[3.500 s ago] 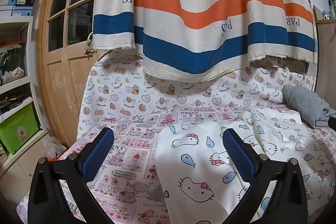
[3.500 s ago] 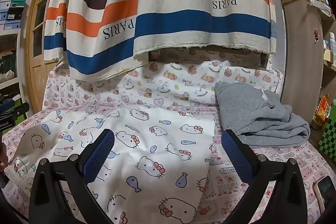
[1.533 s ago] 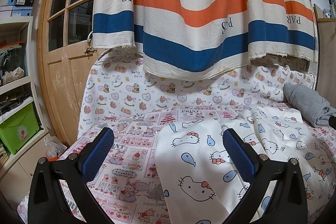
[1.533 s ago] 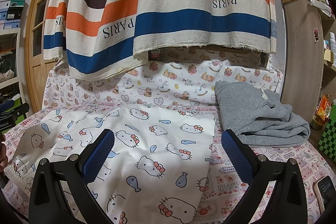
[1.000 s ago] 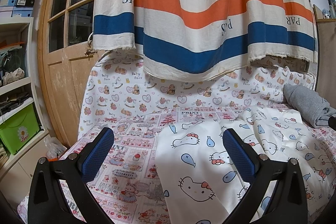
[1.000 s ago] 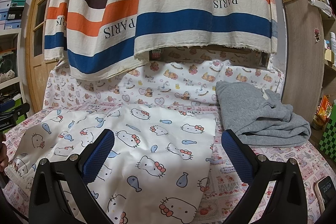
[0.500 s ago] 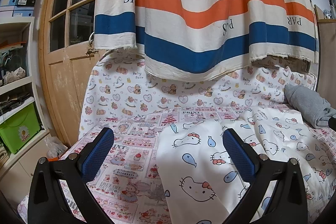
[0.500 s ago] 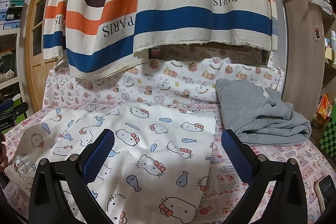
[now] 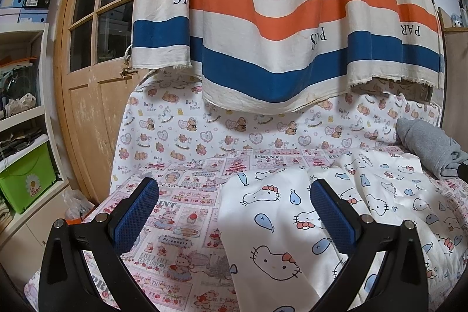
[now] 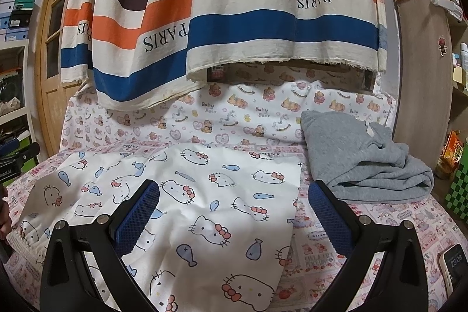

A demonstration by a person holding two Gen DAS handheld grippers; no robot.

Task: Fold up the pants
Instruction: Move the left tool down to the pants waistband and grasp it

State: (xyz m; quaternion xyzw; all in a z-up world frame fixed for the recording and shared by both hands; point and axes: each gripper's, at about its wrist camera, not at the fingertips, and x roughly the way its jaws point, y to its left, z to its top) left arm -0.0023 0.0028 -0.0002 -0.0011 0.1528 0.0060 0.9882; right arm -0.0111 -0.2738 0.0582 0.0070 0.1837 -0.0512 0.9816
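On the pink printed bedsheet (image 10: 380,227) the white cat-print pants (image 10: 204,195) lay spread flat, grey sweatshirt (image 10: 365,163) just beside them. Left gripper (image 9: 234,212) and right gripper (image 10: 234,212) both hovered wide open, holding nothing.

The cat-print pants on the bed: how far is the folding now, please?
Done: the cat-print pants lie spread flat on the bed sheet; a grey garment sits already folded beside them. In hand: nothing. The left tool and the right tool both hover open above the fabric. Left: grasp an edge and make every fold; I see none started yet.
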